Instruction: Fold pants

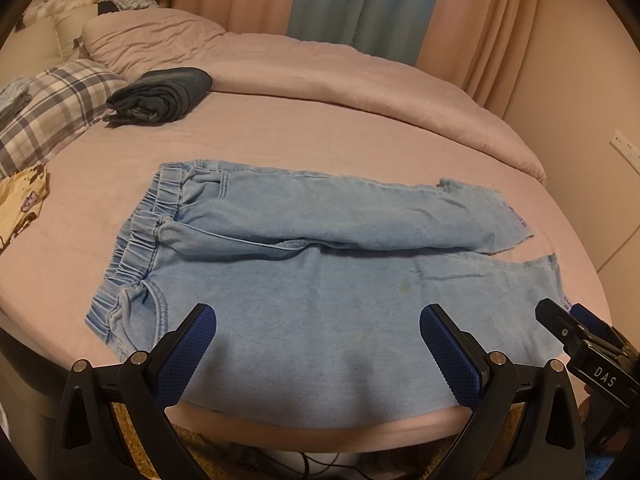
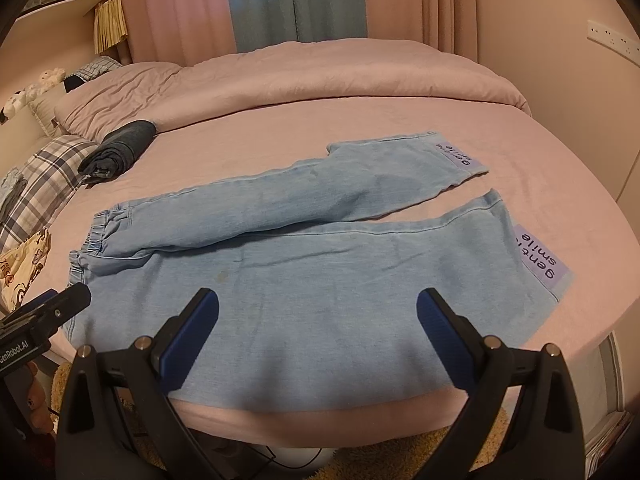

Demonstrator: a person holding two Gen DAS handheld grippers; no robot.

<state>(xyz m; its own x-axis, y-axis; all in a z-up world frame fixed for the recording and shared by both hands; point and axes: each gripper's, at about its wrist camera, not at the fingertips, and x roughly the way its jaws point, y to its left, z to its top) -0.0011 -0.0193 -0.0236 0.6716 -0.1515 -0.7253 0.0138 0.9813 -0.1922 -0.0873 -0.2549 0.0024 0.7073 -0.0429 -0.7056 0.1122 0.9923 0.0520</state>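
The plaid pillow (image 1: 52,108) and yellow printed cloth (image 1: 22,204) run off-frame.

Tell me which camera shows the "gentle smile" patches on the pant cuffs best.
The right wrist view: both lavender patches, near leg and far leg, face the camera, lettering readable. The left wrist view catches the far-leg patch only edge-on at the cuff, text illegible.

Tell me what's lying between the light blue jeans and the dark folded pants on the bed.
Nothing: only bare pink sheet separates the light jeans from the dark folded pants, clearest in the left wrist view.
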